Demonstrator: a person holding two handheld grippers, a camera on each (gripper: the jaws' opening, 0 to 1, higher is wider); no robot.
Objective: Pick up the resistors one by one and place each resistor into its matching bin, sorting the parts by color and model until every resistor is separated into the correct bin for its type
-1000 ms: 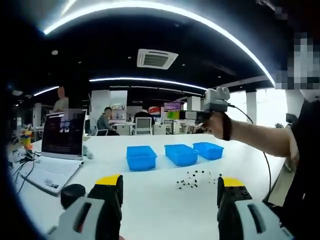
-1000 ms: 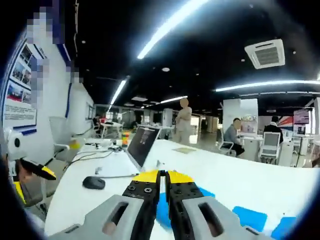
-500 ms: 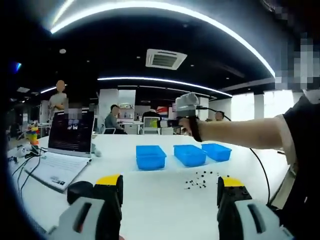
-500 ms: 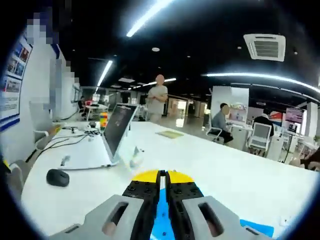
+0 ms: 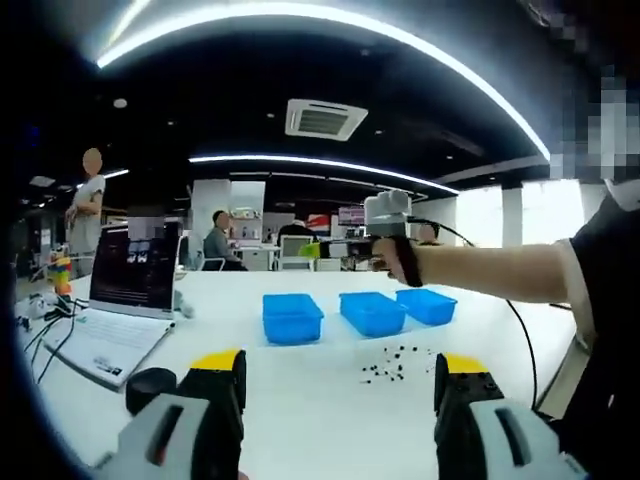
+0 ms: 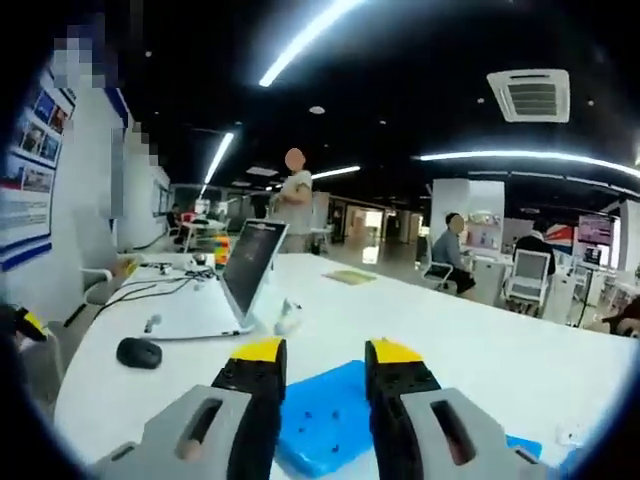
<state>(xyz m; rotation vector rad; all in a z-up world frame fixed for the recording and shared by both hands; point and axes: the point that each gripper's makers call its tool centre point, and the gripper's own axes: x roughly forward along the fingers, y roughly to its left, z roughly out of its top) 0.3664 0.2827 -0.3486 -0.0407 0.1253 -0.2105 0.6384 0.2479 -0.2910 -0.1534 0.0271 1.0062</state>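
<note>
White office table [image 5: 300,385], three blue bins [image 5: 292,316] far, resistors [image 5: 388,367] near, your left gripper [image 5: 340,380] open, your right gripper [image 6: 318,360] open above a bin.

No lettering, brand, number or sign can be read in either view. In the right gripper view, the framed wall posters [image 6: 22,165] far off to the left of the jaws carry pictures and lines of print too small and blurred to make out. In the left gripper view, the dark screen of the open silver laptop [image 5: 133,278] ahead and to the left of the jaws shows faint marks that cannot be read either.
</note>
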